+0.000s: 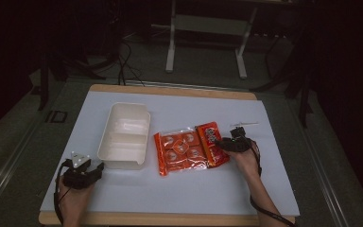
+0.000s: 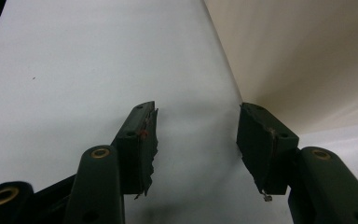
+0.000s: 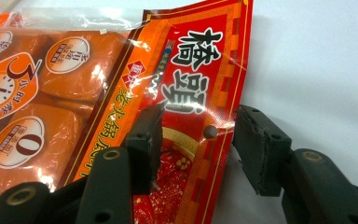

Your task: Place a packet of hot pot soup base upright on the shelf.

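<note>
Cream bin (image 1: 124, 135) holds nothing visible.

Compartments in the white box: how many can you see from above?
2. The white box has a larger far compartment and a nearer compartment, split by one divider. Both look empty.

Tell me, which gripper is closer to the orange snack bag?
Right. The right gripper has its open jaws around the edge of the orange snack bag. The left gripper waits by the near corner of the white box, away from the bag.
</note>
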A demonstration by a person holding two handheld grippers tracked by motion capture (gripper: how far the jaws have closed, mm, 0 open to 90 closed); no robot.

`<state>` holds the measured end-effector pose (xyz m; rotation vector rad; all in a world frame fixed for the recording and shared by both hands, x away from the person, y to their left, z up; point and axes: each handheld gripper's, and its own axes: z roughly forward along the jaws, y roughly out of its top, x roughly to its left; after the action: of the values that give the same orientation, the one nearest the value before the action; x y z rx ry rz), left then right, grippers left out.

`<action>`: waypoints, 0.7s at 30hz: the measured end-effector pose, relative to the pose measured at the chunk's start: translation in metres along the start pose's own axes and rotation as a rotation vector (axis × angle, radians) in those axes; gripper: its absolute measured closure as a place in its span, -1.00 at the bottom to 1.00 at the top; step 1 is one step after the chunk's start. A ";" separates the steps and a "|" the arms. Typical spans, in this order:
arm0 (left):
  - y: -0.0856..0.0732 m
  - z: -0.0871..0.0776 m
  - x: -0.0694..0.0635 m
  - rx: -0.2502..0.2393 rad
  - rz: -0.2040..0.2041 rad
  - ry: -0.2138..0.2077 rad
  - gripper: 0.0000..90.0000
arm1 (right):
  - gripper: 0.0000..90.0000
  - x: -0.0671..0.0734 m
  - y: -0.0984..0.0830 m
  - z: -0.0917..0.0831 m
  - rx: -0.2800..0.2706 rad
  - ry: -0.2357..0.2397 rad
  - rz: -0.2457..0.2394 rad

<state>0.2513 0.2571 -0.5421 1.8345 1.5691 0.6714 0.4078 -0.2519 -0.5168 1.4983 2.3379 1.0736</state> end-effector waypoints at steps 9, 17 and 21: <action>0.000 0.000 0.000 0.001 0.003 0.004 0.05 | 0.22 0.005 0.008 -0.014 -0.082 0.086 0.010; 0.000 0.000 0.000 0.001 0.003 0.002 0.05 | 0.34 0.014 0.017 0.002 -0.027 0.098 -0.025; 0.000 0.000 0.000 0.001 0.002 0.001 0.05 | 0.46 0.018 0.026 0.008 0.011 0.110 -0.051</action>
<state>0.2514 0.2571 -0.5420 1.8363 1.5690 0.6733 0.4221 -0.2267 -0.5015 1.4097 2.4448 1.1600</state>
